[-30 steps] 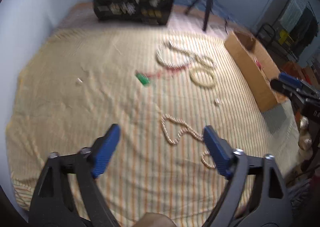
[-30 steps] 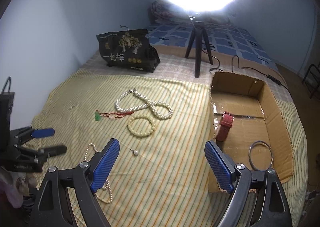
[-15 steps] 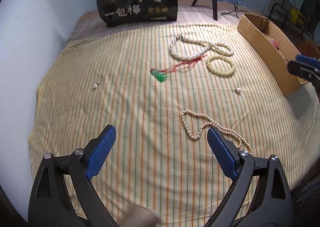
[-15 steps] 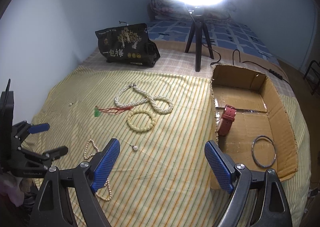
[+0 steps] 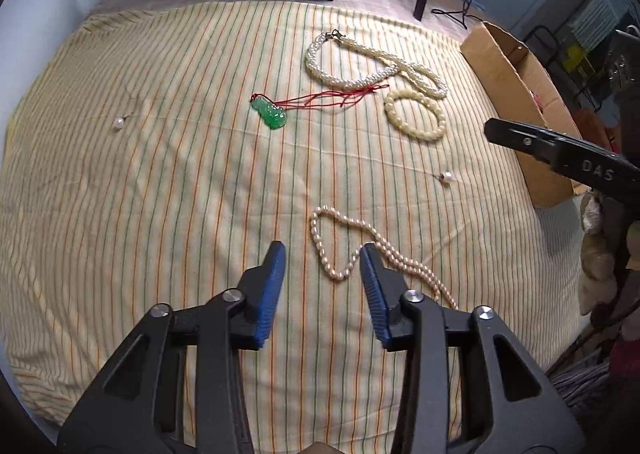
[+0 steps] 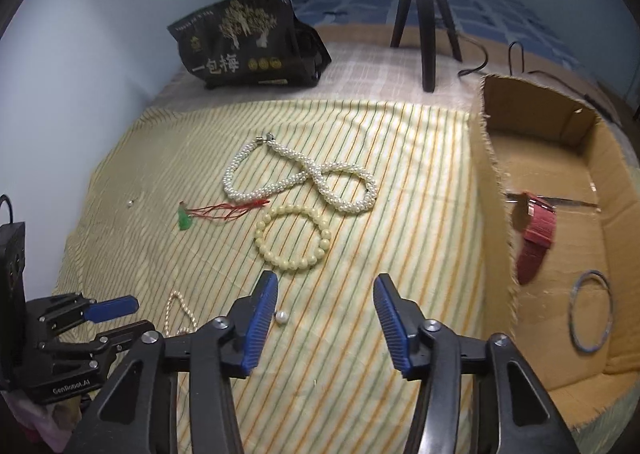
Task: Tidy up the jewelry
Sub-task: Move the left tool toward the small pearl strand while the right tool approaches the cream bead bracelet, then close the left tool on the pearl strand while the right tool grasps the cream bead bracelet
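1. Left tool [image 5: 322,258] is hanging over the striped cloth [image 5: 160,194] with its blue pads [image 5: 272,286] apart; they have just been closing in, and I am seeing nothing pressed between them.
2. I am seeing the thin pearl strand [image 5: 344,246] lying just ahead of that tool, one loop reaching into the gap by the right-hand pad, untouched as far as I can tell.
3. Right tool [image 6: 326,294] is also standing apart, jaws just narrowed, holding nothing.
4. I am finding a loose pearl [image 6: 282,318] just beside its left-hand pad and the cream bead bracelet [image 6: 292,238] lying just ahead.
5. Further out, the thick pearl necklace [image 6: 304,180] is lying in a figure-eight, with the green pendant [image 6: 185,220] on its red cord [image 6: 228,210] to its left.
6. I am seeing a second loose pearl [image 5: 118,123] sitting well apart near the cloth's left edge.
7. On the right, the cardboard box [image 6: 496,194] is holding a red strap [image 6: 536,238] and a metal bangle [image 6: 592,316].
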A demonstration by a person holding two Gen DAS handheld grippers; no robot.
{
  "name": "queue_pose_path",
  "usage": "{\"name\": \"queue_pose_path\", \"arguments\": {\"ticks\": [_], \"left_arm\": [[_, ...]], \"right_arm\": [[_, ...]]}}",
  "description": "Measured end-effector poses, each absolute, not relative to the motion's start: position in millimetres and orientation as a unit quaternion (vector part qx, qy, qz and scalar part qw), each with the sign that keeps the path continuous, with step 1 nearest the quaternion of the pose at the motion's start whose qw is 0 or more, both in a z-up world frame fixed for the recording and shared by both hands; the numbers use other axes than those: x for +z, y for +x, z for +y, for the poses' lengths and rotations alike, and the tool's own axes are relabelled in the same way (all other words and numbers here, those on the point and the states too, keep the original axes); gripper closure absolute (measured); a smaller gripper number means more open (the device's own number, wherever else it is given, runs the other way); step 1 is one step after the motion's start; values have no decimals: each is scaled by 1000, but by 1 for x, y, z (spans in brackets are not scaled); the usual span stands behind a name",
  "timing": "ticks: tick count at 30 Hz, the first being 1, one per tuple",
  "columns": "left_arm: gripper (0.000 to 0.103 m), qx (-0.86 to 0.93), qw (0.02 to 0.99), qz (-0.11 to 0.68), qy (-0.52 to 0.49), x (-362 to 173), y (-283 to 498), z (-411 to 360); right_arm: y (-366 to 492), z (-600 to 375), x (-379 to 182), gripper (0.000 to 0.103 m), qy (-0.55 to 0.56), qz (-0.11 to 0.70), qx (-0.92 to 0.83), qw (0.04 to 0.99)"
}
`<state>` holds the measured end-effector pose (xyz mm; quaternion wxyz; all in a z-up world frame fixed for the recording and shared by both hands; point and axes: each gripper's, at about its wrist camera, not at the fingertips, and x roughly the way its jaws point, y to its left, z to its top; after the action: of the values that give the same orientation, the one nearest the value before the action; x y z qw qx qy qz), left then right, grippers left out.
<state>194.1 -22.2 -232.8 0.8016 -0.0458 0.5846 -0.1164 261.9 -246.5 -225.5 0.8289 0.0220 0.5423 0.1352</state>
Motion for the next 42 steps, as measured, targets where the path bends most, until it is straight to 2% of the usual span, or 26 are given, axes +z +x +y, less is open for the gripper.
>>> {"name": "queue_pose_path", "arguments": {"ticks": [4, 6, 11, 20, 24, 30, 34, 42], "left_arm": [[68, -111, 797, 590, -59, -238, 202, -18], [73, -107, 792, 597, -66, -243, 207, -15], [73, -108, 777, 614, -87, -256, 215, -12], [74, -102, 785, 609, -47, -263, 217, -27], [88, -97, 795, 598, -11, -265, 215, -34], [99, -91, 798, 595, -11, -266, 218, -34], [101, -89, 799, 595, -19, -266, 218, -33], [101, -112, 807, 575, -72, -238, 210, -21]], "right_arm": [[279, -246, -239, 61, 46, 560, 130, 817], [287, -246, -245, 63, 56, 566, 129, 813], [299, -241, -252, 65, 55, 571, 125, 809], [309, -239, -265, 71, 56, 584, 125, 800], [311, -236, -267, 73, 49, 584, 124, 801], [306, -222, -271, 79, -7, 576, 114, 809], [302, -218, -271, 96, -29, 569, 114, 814], [298, -229, -256, 98, 11, 559, 131, 818]]}}
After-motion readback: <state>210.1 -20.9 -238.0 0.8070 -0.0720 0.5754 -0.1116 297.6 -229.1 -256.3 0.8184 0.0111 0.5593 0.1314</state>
